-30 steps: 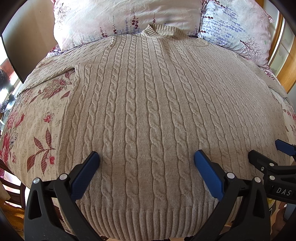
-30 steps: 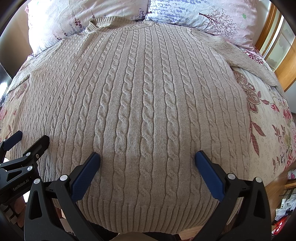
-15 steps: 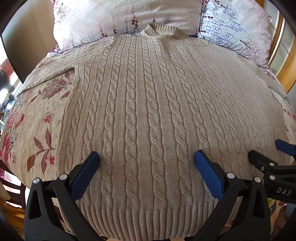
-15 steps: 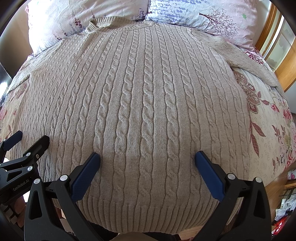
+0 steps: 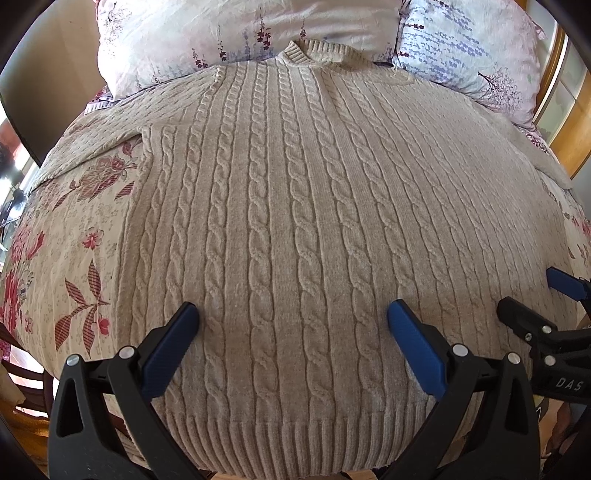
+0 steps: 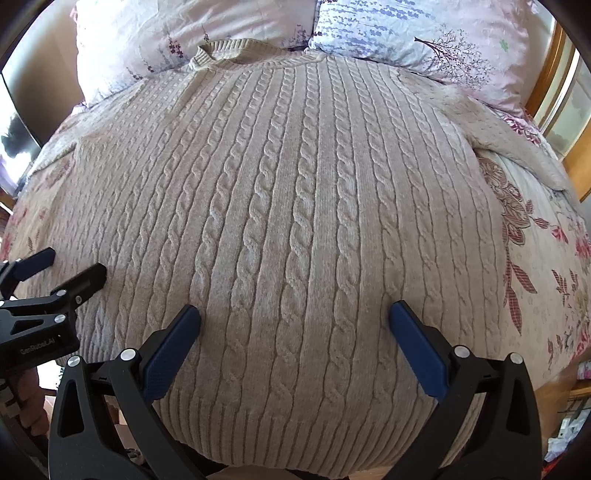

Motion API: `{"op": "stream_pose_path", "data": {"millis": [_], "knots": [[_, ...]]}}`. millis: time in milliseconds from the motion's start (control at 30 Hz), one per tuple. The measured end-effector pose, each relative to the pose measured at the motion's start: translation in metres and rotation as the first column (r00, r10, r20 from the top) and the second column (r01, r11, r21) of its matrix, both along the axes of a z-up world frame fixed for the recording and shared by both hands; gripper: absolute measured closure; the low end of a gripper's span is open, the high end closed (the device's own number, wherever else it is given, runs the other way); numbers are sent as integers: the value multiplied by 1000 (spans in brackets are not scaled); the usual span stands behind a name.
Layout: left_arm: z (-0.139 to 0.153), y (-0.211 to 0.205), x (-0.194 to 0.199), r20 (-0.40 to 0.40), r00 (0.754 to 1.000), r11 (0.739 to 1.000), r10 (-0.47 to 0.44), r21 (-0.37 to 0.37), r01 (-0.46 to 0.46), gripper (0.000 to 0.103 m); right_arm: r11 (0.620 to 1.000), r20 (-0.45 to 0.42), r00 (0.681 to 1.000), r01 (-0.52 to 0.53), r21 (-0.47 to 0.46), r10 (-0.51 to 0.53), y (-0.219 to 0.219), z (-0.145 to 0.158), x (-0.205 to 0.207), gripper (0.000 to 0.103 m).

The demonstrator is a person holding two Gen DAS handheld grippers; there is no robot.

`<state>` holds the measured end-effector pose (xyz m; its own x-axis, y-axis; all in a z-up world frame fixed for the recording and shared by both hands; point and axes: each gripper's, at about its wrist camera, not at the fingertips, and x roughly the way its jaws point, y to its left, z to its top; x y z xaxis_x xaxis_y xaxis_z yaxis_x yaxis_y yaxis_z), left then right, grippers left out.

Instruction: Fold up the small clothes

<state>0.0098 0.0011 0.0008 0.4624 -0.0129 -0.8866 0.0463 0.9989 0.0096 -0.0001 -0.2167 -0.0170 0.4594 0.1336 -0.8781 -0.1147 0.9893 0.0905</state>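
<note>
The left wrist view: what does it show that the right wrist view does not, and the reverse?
Only the left wrist view shows the sweater's left sleeve clearly. Only the right wrist view shows the right sleeve lying long across the bedspread. Both show the flat sweater, two pillows, and the open left gripper and right gripper.

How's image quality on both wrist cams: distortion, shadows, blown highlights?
Left wrist: heavy fisheye bulge on the sweater, dark corner vignette, soft shadow between the open left gripper fingers. Right wrist: same bulge, window glare at the edges, right gripper sharp, pillows slightly washed.
</note>
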Motion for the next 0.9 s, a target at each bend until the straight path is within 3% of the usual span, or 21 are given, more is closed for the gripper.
{"op": "stream_pose_path", "data": {"millis": [100, 167, 267, 400, 533, 667, 767, 900], "knots": [[2, 1, 3, 5, 1000, 1000, 7, 1, -7, 2, 995, 16, 1000, 20, 102, -21, -15, 6, 5, 1], [4, 2, 7, 18, 1000, 1000, 14, 5, -14, 2, 981, 43, 997, 54, 185, -63, -32, 14, 10, 9], [9, 6, 14, 39, 999, 999, 31, -13, -30, 2, 925, 69, 981, 145, 350, -180, -81, 26, 27, 13], [18, 15, 27, 84, 994, 994, 63, -95, -55, 2, 796, 31, 931, 294, 528, -364, -160, 28, 52, 21], [26, 17, 39, 119, 989, 986, 90, -148, -72, 2, 582, -67, 820, 458, 672, -568, -243, 14, 68, 32], [29, 15, 51, 138, 987, 980, 85, -193, -58, 2, 429, -162, 721, 559, 710, -673, -295, -7, 80, 36], [28, 14, 59, 133, 988, 967, 76, -251, -41, 2, 353, -210, 680, 589, 727, -702, -321, -20, 85, 36], [25, 11, 69, 119, 989, 950, 83, -308, -42, 2, 307, -240, 657, 604, 736, -715, -339, -31, 88, 43]]}}
